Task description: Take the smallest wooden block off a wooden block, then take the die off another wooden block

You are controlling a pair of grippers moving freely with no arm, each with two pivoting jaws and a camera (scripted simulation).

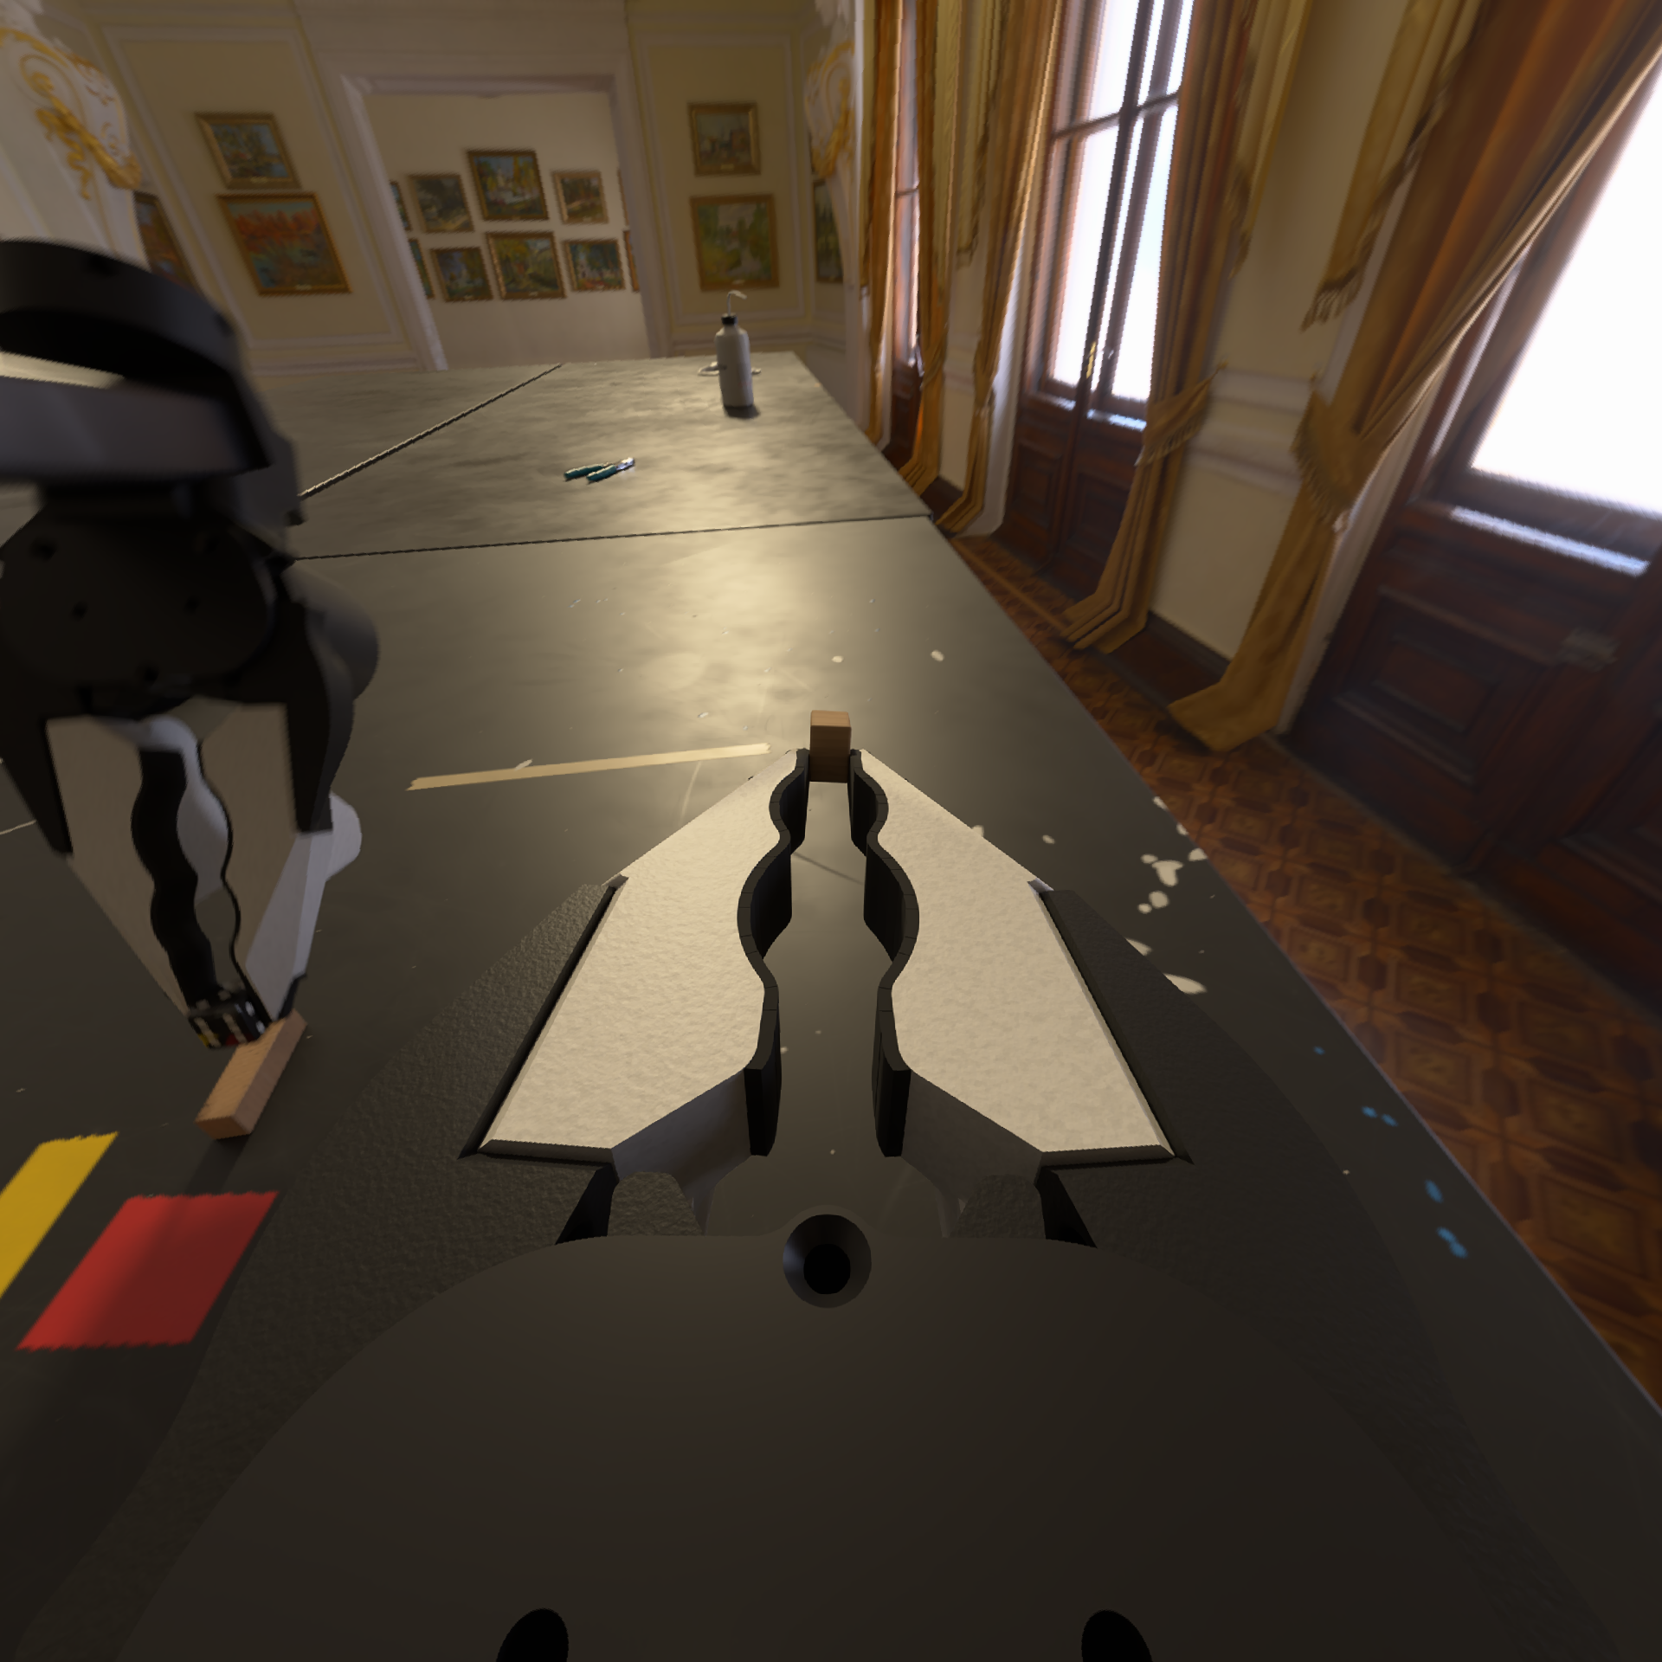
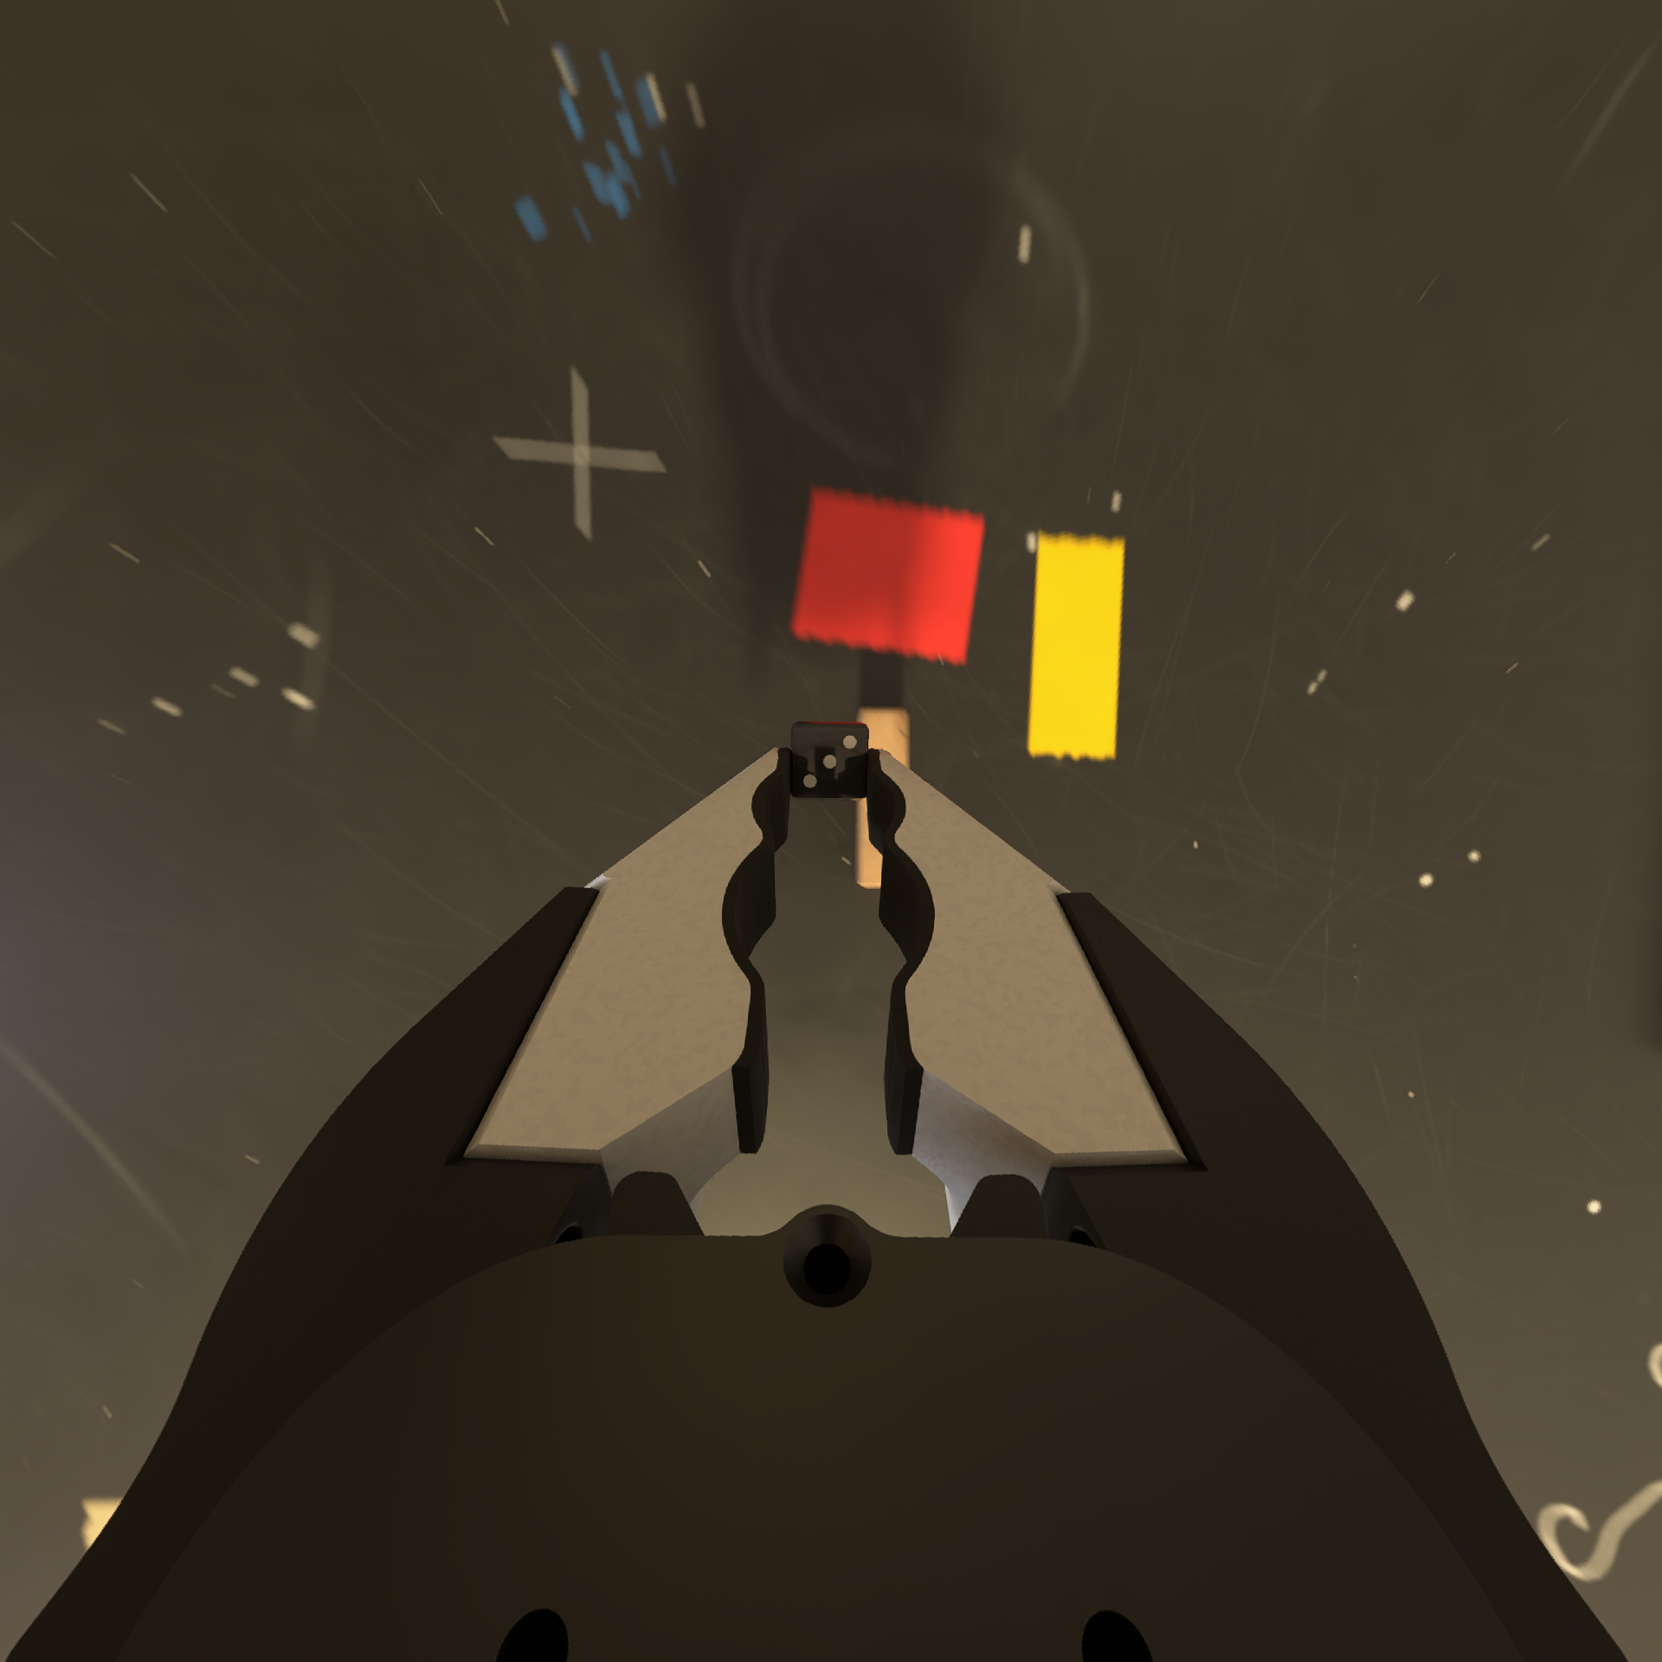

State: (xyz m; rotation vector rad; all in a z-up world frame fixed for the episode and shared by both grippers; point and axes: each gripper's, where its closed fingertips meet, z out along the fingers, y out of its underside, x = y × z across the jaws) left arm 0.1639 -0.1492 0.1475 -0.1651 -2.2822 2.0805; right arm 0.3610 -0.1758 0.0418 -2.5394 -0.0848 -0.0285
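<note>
My left gripper (image 1: pixel 829 764) is shut on the smallest wooden block (image 1: pixel 829 745), a small brown cube held at the fingertips above the dark table (image 1: pixel 629 647). My right gripper (image 2: pixel 828 764) is shut on the black die (image 2: pixel 828 760) with white pips. The right gripper also shows at the left of the left wrist view (image 1: pixel 229 1021), its tips with the die (image 1: pixel 225 1023) just over one end of a long flat wooden block (image 1: pixel 252 1075) lying on the table. That wooden block shows in the right wrist view (image 2: pixel 883 809) just below and behind the die.
A red patch (image 1: pixel 148 1268) and a yellow patch (image 1: pixel 49 1187) of tape mark the table at lower left. A pale tape strip (image 1: pixel 585 766) lies ahead. A white bottle (image 1: pixel 736 364) and blue-handled pliers (image 1: pixel 598 469) stand far back. The table edge runs along the right, with wooden floor beyond.
</note>
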